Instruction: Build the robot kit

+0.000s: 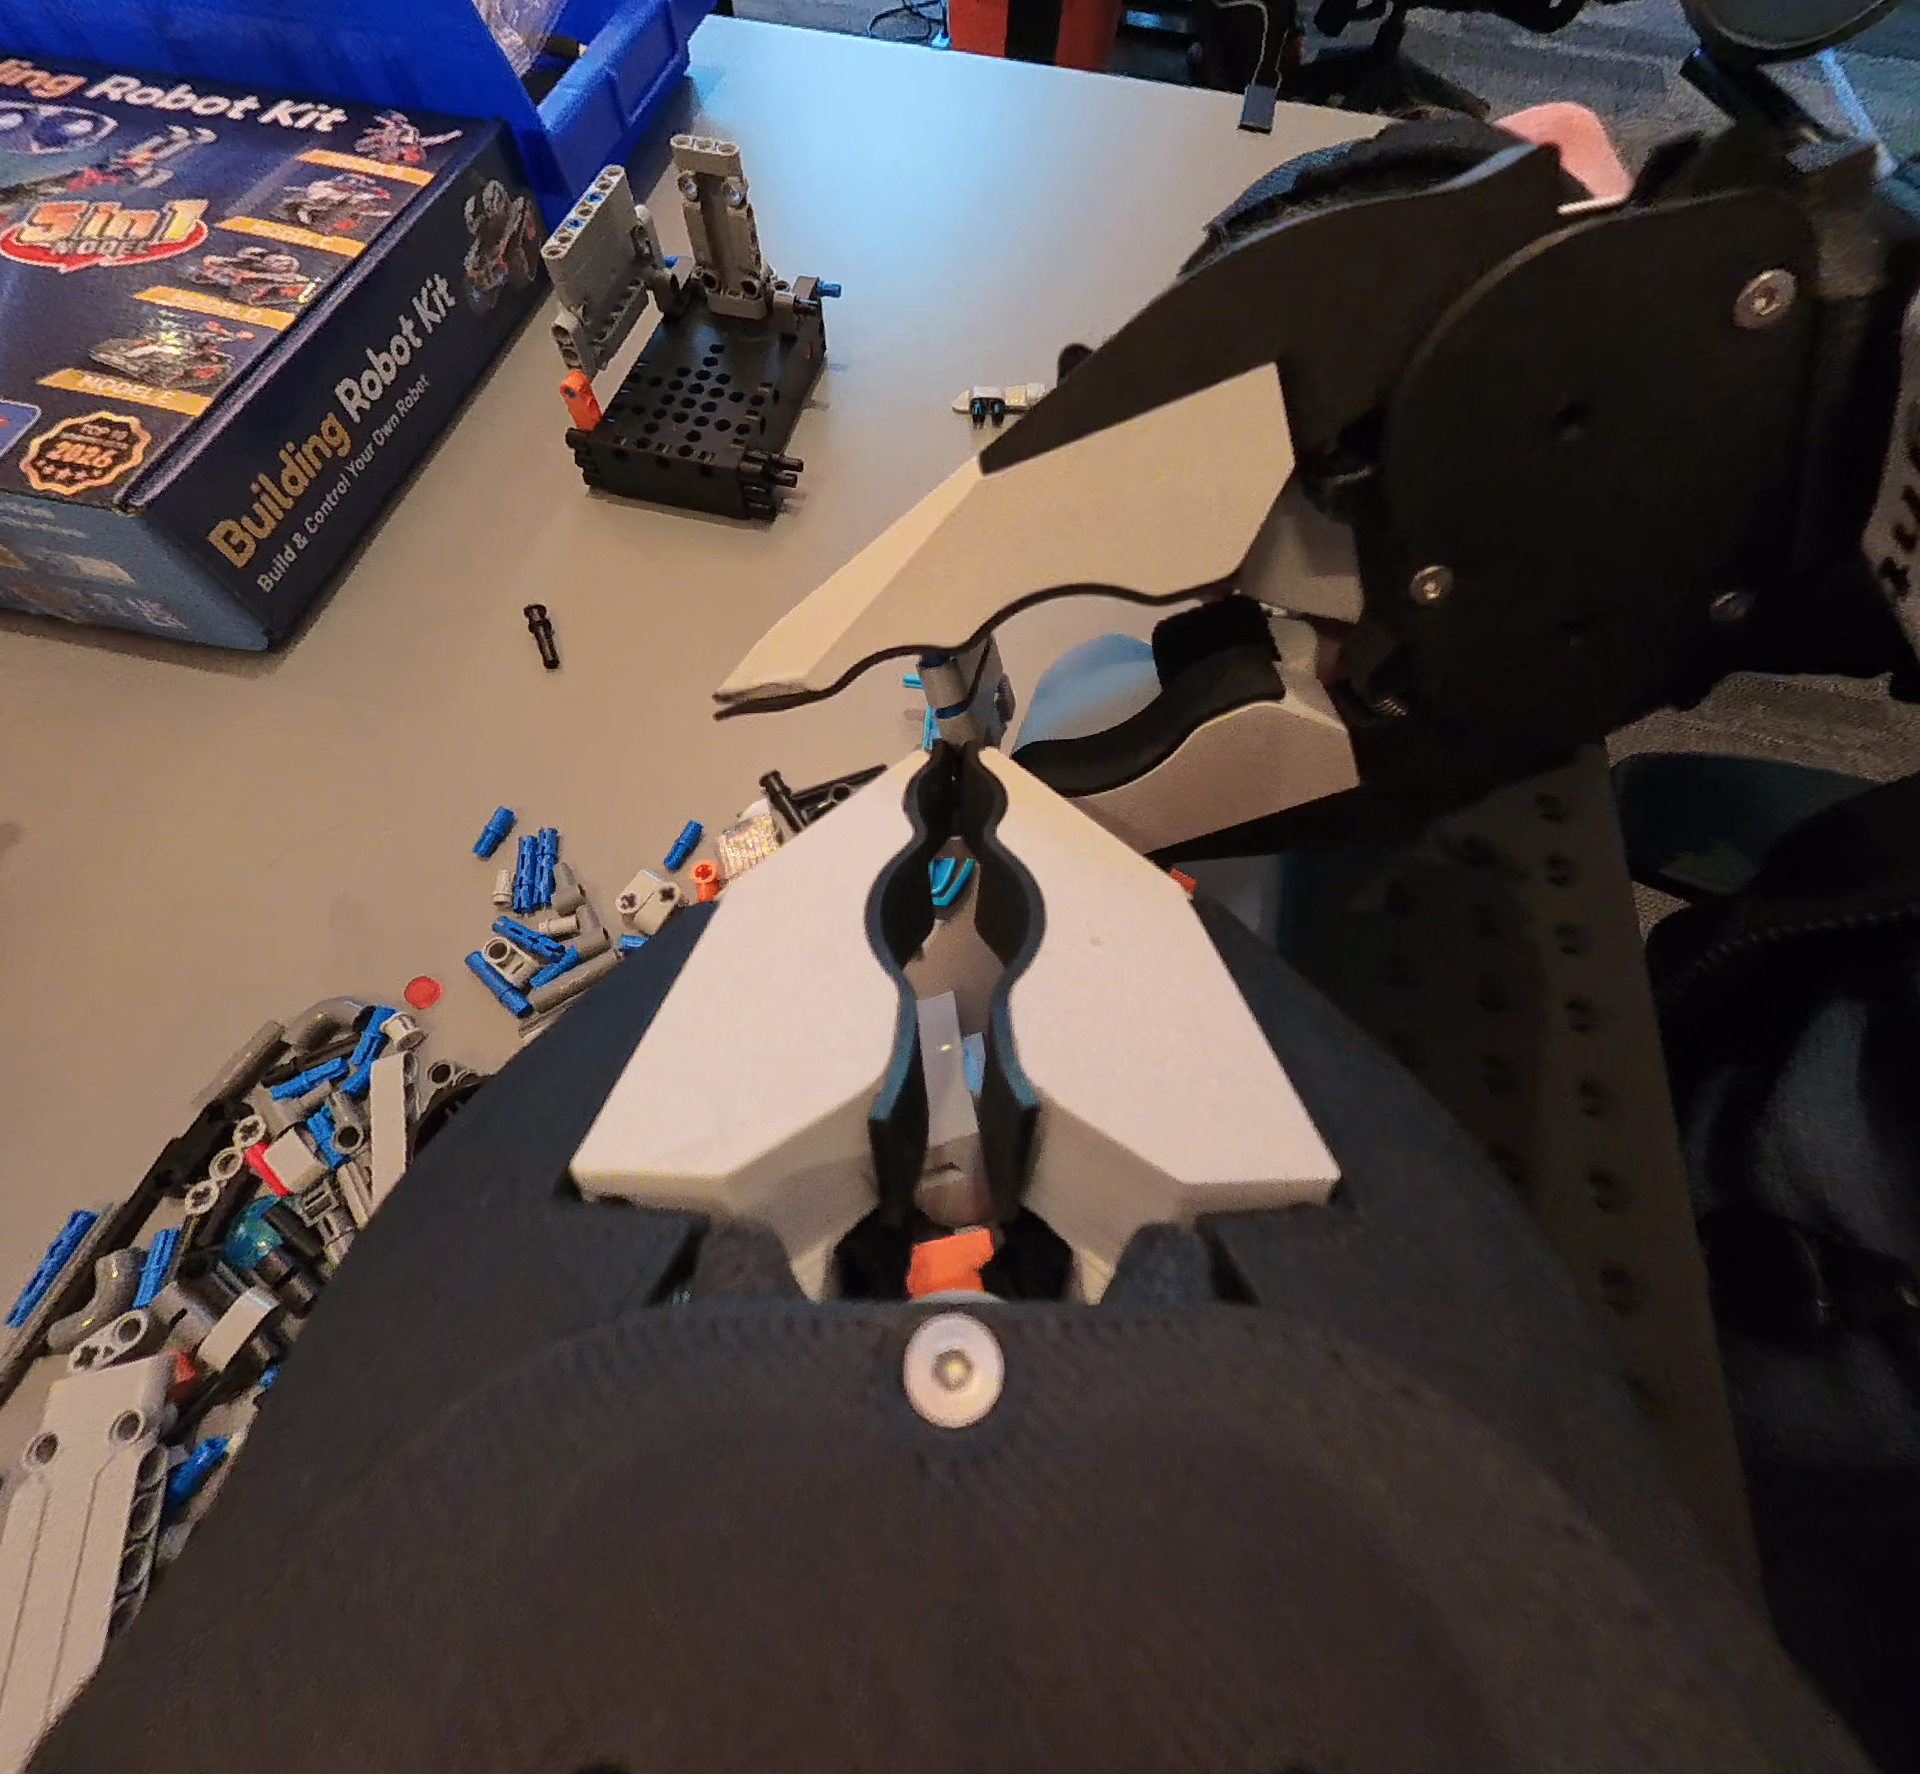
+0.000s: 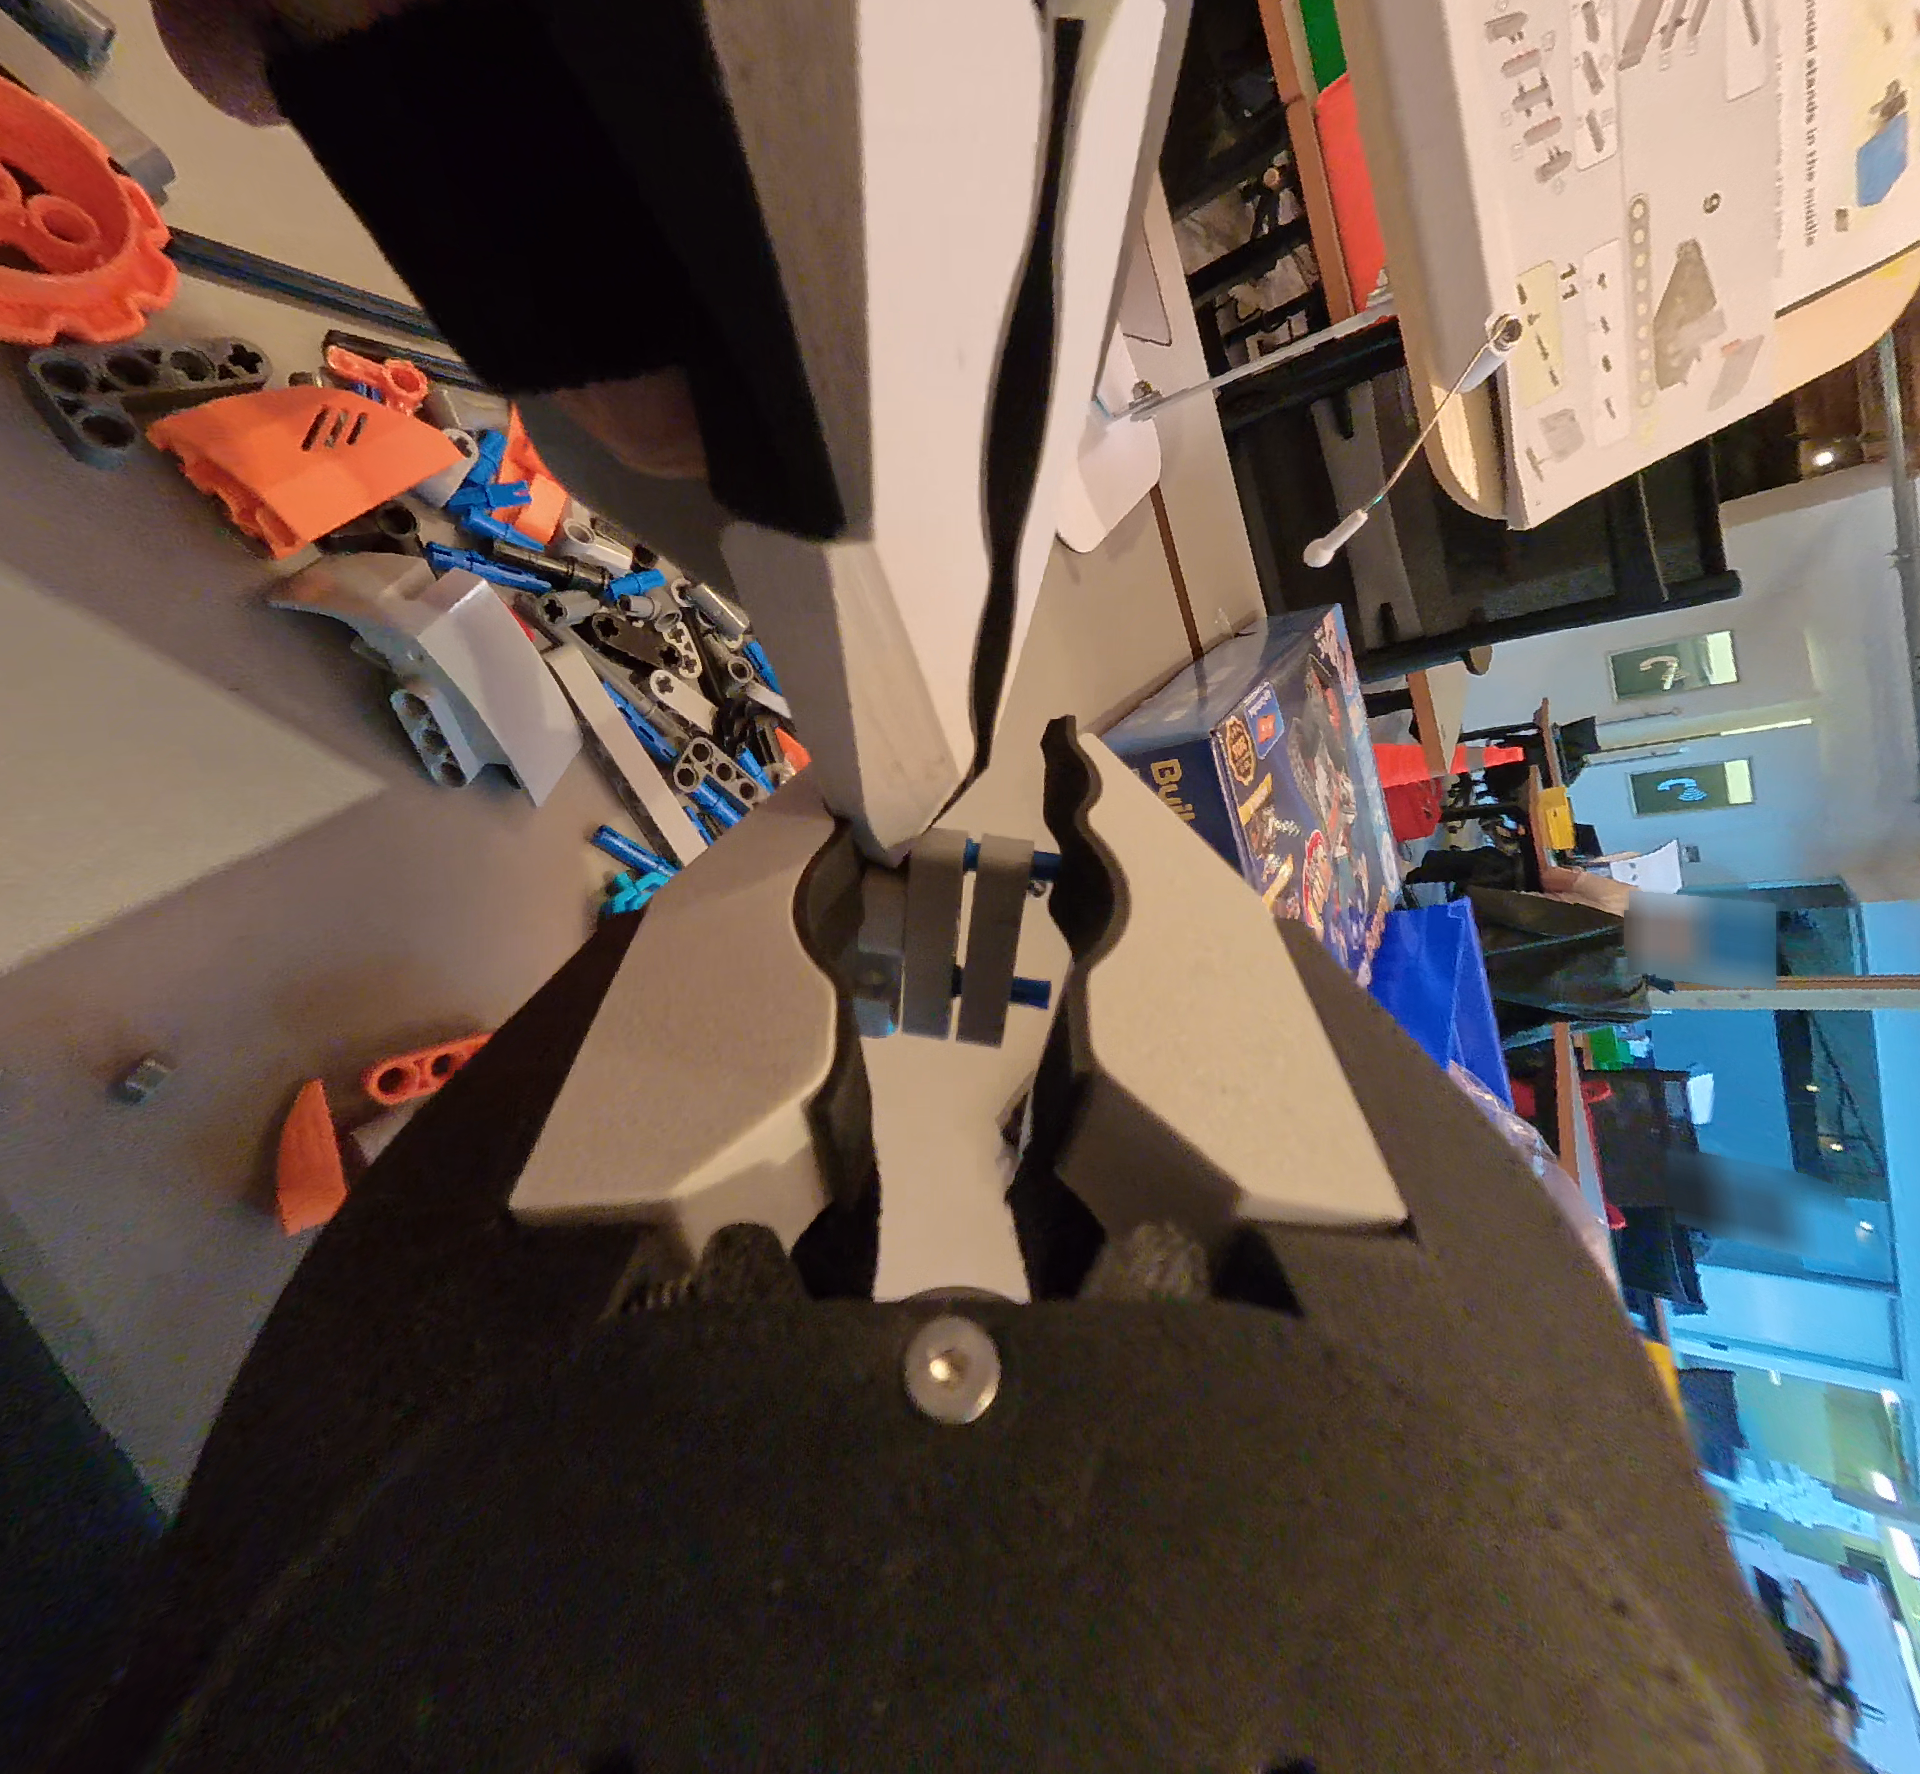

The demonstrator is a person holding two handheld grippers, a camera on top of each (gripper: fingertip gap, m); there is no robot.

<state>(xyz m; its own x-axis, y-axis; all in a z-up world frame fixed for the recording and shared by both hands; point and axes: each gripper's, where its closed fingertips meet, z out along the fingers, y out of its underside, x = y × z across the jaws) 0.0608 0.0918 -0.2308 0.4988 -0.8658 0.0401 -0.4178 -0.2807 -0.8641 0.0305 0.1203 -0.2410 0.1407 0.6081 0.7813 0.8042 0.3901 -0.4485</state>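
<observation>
Claws (image 1: pixel 951 768) (image 2: pixel 1023 789) meet on grey assy (image 2: pixel 951 935), table edge nr.

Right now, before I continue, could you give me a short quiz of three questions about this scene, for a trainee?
1. True or false: the black perforated base sits inside the blue bin.
2. What do the left tongs and right tongs both clamp? A) orange wheel B) grey-and-blue assembly C) kit box
3. Fill in: the pins joining the assembly's grey beams are ___.
Key: 1 false; 2 B; 3 blue.
</observation>
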